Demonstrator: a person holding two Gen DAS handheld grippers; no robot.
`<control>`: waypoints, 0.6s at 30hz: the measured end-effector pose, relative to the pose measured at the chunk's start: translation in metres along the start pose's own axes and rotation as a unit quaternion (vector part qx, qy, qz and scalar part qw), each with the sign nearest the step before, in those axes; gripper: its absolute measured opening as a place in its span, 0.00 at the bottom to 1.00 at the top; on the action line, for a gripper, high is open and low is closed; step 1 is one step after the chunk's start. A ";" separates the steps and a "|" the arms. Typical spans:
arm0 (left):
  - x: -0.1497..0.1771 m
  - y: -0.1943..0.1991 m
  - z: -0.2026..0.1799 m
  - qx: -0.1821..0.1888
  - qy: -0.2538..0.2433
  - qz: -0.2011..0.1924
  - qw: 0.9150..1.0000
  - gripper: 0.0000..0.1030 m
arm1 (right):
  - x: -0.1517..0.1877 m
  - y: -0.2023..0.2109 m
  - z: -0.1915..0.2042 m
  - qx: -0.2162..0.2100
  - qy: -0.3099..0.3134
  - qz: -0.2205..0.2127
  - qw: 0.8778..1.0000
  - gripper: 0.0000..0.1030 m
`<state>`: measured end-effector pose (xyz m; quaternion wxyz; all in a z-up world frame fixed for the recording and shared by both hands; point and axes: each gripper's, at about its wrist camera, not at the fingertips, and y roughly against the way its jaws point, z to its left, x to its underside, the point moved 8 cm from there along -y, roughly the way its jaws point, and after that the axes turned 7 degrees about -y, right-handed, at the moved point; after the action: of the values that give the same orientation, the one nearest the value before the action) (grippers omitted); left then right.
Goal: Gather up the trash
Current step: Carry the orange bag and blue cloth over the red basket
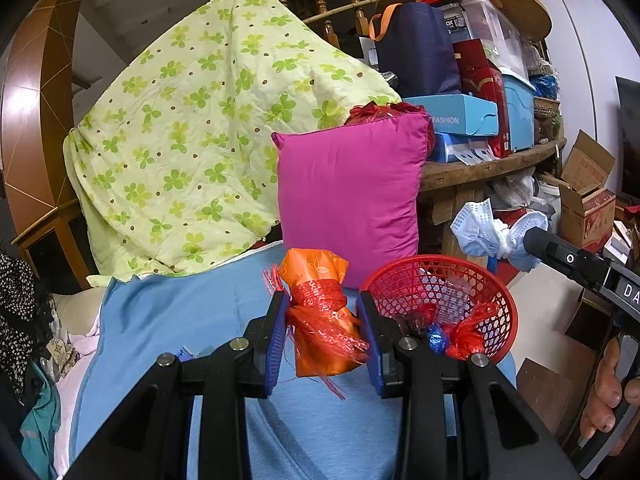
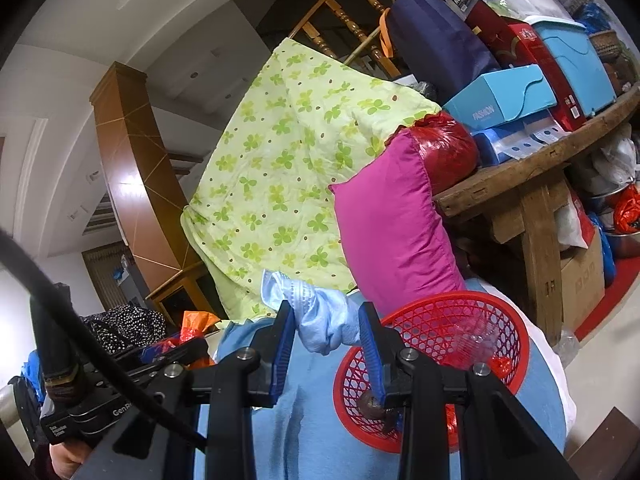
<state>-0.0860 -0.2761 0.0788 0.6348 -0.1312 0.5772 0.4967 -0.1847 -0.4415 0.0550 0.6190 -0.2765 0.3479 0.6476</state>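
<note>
In the left wrist view, the left gripper (image 1: pixel 323 326) is clamping an orange wrapper bundle (image 1: pixel 320 320) tangled with red mesh, its blue pads pressing on both sides. The bundle is hanging above the blue sheet (image 1: pixel 168 320), just left of the red basket (image 1: pixel 496 300). The basket is sitting on the sheet in front of the magenta pillow (image 1: pixel 348 192) and is already holding a blue foil wrapper (image 1: pixel 436 339), red shreds and a piece of clear plastic. To the right, the right gripper (image 1: pixel 520 240) is reaching in with a pale blue cloth-like wad (image 1: pixel 480 228) at its tip; from here the fingers are too hidden to show how they are standing. A green clover quilt (image 1: pixel 192 132) is draping behind the pillow.

In the right wrist view, the right gripper (image 2: pixel 328 328) is pinching that pale blue wad (image 2: pixel 324 316) between narrowed fingers, holding it just left of the red basket (image 2: pixel 516 328), above the blue sheet (image 2: pixel 304 420). This view is looking down into the basket, where clear plastic and a dark round object near the bottom rim are lying, the latter partly hidden by the finger. The orange bundle (image 2: pixel 192 330) is only peeking out at far left, beside the other tool's body. The pillow (image 2: pixel 392 236) is leaning against a wooden table (image 2: pixel 520 184) stacked with boxes.
</note>
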 end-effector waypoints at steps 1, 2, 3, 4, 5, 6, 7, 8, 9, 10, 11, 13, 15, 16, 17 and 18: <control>0.000 -0.001 -0.001 0.001 0.000 0.001 1.000 0.35 | 0.000 0.001 -0.001 0.000 -0.001 0.000 1.000 0.34; 0.000 -0.001 -0.003 0.002 -0.001 0.001 1.000 0.35 | 0.000 0.002 -0.001 0.000 -0.002 0.000 1.000 0.34; 0.000 -0.001 -0.004 0.002 -0.003 0.002 1.000 0.35 | 0.000 0.002 -0.001 0.000 -0.003 0.000 1.000 0.34; 0.000 -0.002 -0.006 0.002 -0.005 0.002 1.000 0.35 | 0.000 0.002 -0.001 0.001 -0.002 -0.001 1.000 0.34; 0.000 -0.002 -0.006 0.002 -0.005 0.003 1.000 0.35 | 0.001 0.003 -0.002 0.002 -0.002 -0.001 1.000 0.34; 0.000 -0.003 -0.008 0.004 -0.006 0.003 1.000 0.35 | 0.001 0.003 -0.003 0.002 -0.002 -0.002 1.000 0.34; 0.000 -0.003 -0.010 0.004 -0.007 0.004 1.000 0.35 | 0.001 0.003 -0.004 0.001 -0.003 -0.001 1.000 0.34; 0.000 -0.004 -0.012 0.004 -0.009 0.004 1.000 0.35 | 0.001 0.003 -0.004 0.002 -0.003 -0.002 1.000 0.34; 0.000 -0.004 -0.014 0.005 -0.011 0.004 1.000 0.35 | 0.001 0.004 -0.005 0.002 -0.005 -0.003 1.000 0.34; 0.001 -0.005 -0.015 0.005 -0.012 0.005 1.000 0.35 | 0.002 0.005 -0.007 0.003 -0.007 -0.003 1.000 0.34; 0.001 -0.006 -0.016 0.006 -0.013 0.006 1.000 0.35 | 0.002 0.005 -0.009 0.003 -0.009 -0.003 1.000 0.34; 0.001 -0.008 -0.019 0.007 -0.015 0.008 1.000 0.35 | 0.003 0.007 -0.012 0.005 -0.011 -0.004 1.000 0.34; 0.002 -0.010 -0.022 0.008 -0.017 0.010 1.000 0.35 | 0.005 0.008 -0.015 0.006 -0.014 -0.005 1.000 0.34; 0.002 -0.011 -0.024 0.009 -0.018 0.011 1.000 0.35 | 0.005 0.009 -0.017 0.006 -0.016 -0.004 1.000 0.34; 0.002 -0.012 -0.025 0.010 -0.019 0.012 1.000 0.35 | 0.005 0.009 -0.019 0.007 -0.018 -0.005 1.000 0.34; 0.002 -0.012 -0.027 0.011 -0.020 0.013 1.000 0.35 | 0.005 0.010 -0.020 0.008 -0.019 -0.005 1.000 0.34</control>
<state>-0.0928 -0.3006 0.0637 0.6411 -0.1065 0.5712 0.5013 -0.1962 -0.4544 0.0395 0.6312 -0.2611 0.3394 0.6467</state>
